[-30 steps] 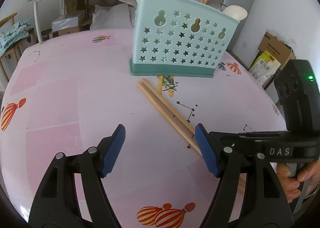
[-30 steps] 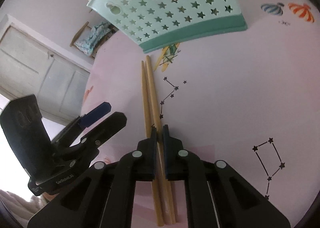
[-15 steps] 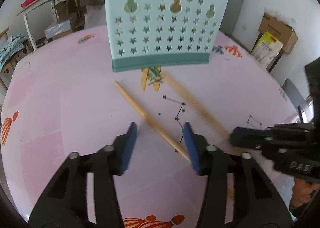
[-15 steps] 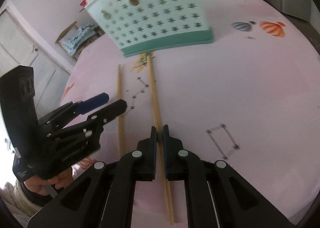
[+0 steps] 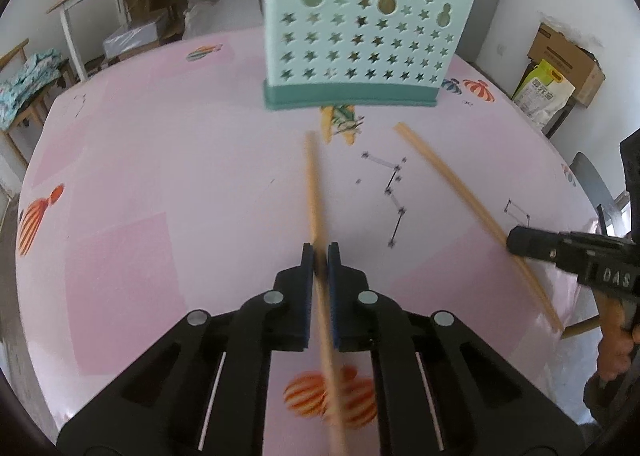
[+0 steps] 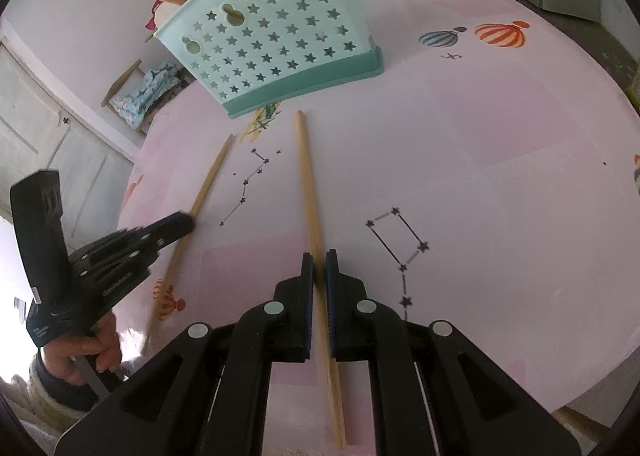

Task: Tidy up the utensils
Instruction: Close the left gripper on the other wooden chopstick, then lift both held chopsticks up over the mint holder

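Looking at the bench (image 5: 160, 176): caddy (image 5: 360, 44) stands at the far side, some utensils already inside. Two chopsticks remain out, each one gripped. Left gripper (image 5: 320, 256) is closed on the left chopstick (image 5: 314, 192); right gripper (image 6: 319, 264) is closed on the right chopstick (image 6: 306, 176). Half a second ago the left gripper was open, straddling its stick. Both still need dropping in.

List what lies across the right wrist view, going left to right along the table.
Black left gripper shut on a wooden chopstick → star-line constellation print → second wooden chopstick in the right gripper → four-star box constellation print.
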### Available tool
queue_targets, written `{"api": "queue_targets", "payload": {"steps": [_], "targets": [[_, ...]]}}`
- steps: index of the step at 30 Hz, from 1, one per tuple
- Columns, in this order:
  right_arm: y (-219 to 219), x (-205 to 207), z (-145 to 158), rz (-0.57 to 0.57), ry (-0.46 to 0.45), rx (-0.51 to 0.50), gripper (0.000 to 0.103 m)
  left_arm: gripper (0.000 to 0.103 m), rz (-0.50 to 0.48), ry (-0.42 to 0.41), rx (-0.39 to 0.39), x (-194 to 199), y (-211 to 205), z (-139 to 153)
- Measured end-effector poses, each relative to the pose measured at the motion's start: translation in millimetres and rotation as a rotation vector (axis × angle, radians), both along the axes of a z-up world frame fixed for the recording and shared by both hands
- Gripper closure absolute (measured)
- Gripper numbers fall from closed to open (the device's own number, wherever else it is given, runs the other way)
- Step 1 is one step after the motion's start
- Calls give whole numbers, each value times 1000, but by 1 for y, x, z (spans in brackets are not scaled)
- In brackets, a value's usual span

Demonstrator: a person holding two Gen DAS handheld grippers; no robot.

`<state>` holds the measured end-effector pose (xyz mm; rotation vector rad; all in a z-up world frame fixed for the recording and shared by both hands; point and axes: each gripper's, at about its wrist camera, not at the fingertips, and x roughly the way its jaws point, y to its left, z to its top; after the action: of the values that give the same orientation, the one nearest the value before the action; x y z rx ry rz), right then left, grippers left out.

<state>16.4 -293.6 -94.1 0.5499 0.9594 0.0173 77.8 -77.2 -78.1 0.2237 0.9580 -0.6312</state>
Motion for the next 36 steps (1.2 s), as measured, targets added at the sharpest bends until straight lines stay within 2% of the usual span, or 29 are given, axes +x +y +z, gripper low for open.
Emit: {"api": "queue_targets", "payload": {"steps": [3,4,5,7,10,12,18,24,27,29,33,36], "targets": [[-3,-3,0,-8,6,22,96,97,-16,3,19,-1,6,1],[-3,-1,0,0,13,23,96,94,-24,5,25,-1,6,1],[-3,2,2,11,17,20,96,84,-30,5,32,1,5,2],[-1,6,3,27,23,7,95,71,-39,12,43,5,1,2],[4,16,7,64,25,-20,82,70,-65,34,43,15,-5,3],[9,23,8,87,24,-60,80,70,-71,40,42,21,-8,3],[17,47,9,119,21,-137,80,72,-96,7,96,43,-23,2],[24,72,10,140,10,-215,81,82,-112,-14,124,56,-33,2],[29,81,11,153,1,-268,87,92,-105,-6,125,62,-32,4],[30,84,11,154,1,-299,94,97,-94,-1,113,64,-28,4],[26,88,13,144,4,-257,96,99,-65,-6,86,67,-22,7],[21,84,21,121,-31,-227,96,99,-45,-26,48,64,-16,19]]}}
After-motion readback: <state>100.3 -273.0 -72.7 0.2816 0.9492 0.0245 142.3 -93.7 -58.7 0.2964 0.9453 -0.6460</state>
